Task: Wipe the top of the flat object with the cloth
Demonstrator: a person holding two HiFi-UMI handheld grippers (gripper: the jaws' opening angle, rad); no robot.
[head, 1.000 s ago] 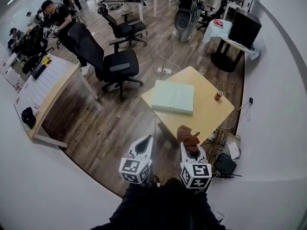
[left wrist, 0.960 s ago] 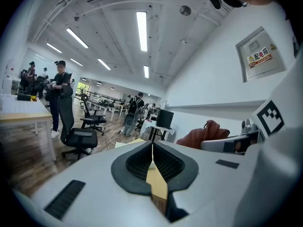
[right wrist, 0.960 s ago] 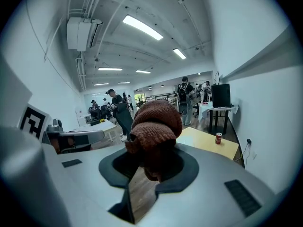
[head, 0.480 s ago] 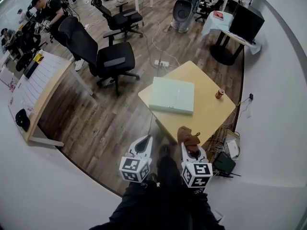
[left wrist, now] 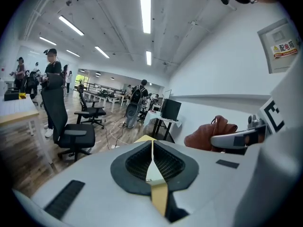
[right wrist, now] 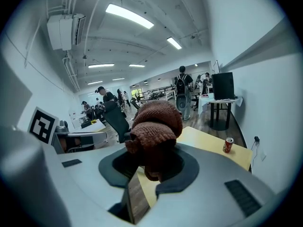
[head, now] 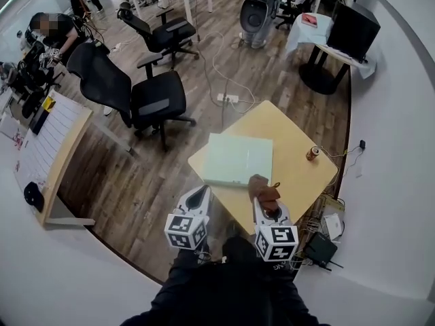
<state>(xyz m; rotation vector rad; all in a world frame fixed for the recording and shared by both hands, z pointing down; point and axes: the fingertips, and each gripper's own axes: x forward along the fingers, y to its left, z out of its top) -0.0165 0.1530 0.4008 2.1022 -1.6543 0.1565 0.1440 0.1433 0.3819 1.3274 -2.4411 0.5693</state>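
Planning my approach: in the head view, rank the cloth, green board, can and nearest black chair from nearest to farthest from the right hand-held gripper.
1. Cloth: clamped in the right hand-held gripper.
2. Green board: just ahead, slightly left, on the table.
3. Can: ahead-right, near the table's right edge.
4. Chair: on the floor beyond the table, far left.

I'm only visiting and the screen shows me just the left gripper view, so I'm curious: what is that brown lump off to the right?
Observer: A brown cloth, clamped in the jaws of the right gripper.
Operator: What is there to wipe?
Observer: A pale green flat object lying on the wooden table.
Operator: Anything else up there?
Observer: A small can stands near the table's right edge, apart from the flat object.
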